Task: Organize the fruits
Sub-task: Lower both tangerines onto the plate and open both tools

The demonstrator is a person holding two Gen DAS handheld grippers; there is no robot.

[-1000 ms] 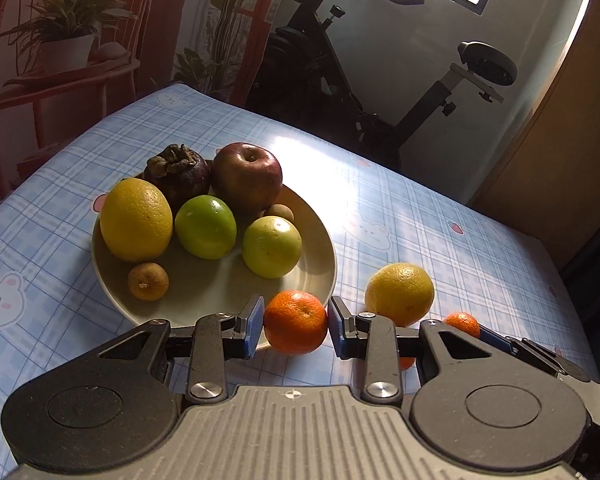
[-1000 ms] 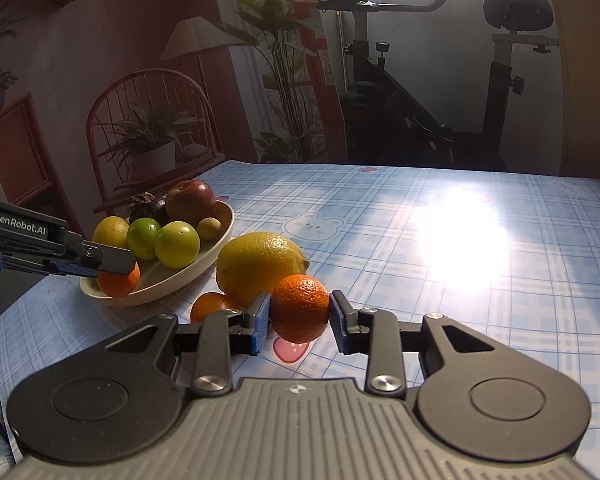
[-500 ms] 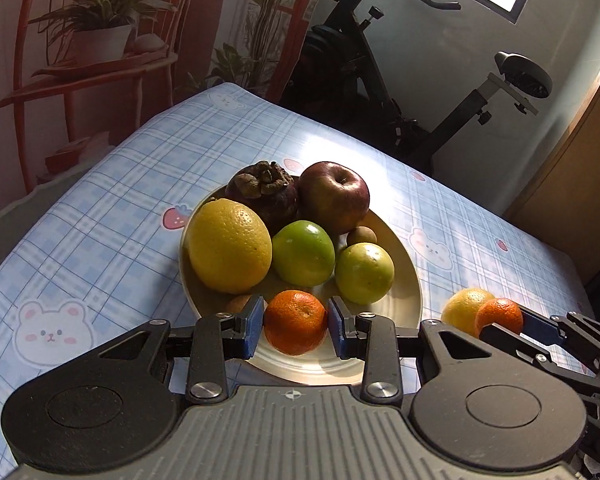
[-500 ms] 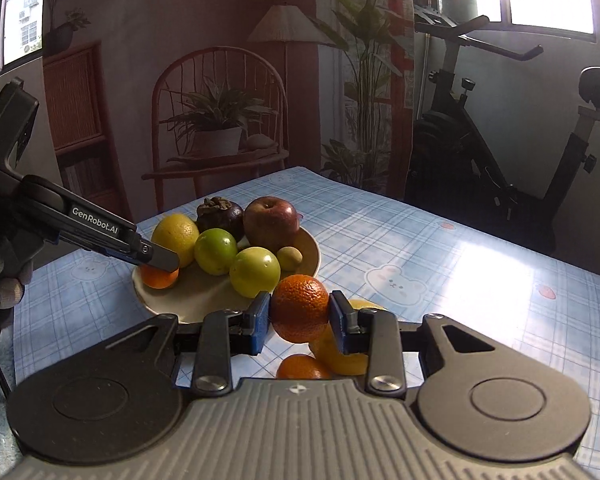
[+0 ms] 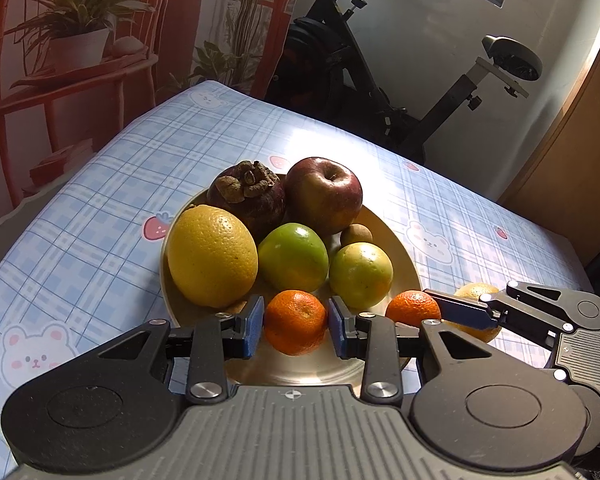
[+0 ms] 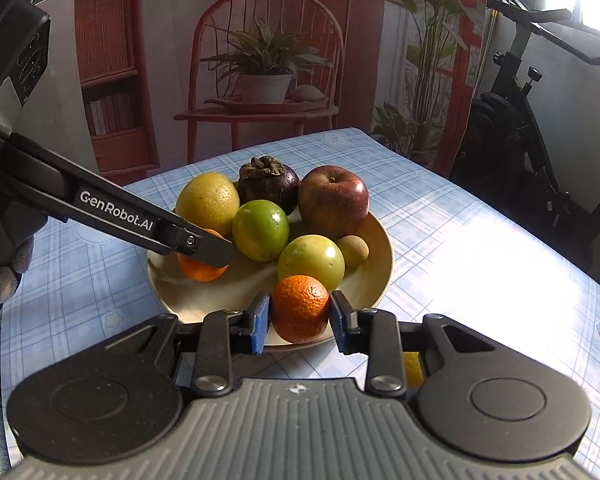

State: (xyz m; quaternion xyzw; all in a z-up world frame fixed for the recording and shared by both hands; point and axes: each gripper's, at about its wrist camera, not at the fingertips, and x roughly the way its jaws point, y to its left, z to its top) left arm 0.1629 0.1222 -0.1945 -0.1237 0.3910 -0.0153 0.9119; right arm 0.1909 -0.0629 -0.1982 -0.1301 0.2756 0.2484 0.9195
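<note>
sunlit room with a plant shelf and exercise bike, blue plaid cloth (image 5: 100,208) over the table. at the near rim of the smooth cream plate (image 5: 400,264), left gripper (image 5: 296,326) clamped on a mandarin (image 5: 296,322), right gripper (image 6: 300,316) clamped on a second mandarin (image 6: 302,308). light, round, pebbly and soft-skinned, probably best pinched gently across the middle.

Apple (image 5: 324,194) behind limes (image 5: 293,257) on plate (image 5: 396,248), lemon (image 5: 212,255) probably leftmost.

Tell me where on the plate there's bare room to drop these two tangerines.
The plate's near rim is bare, in front of the lemon and two green fruits, between the left gripper's tangerine and the right gripper's tangerine. The back half is crowded: mangosteen, apple.
</note>
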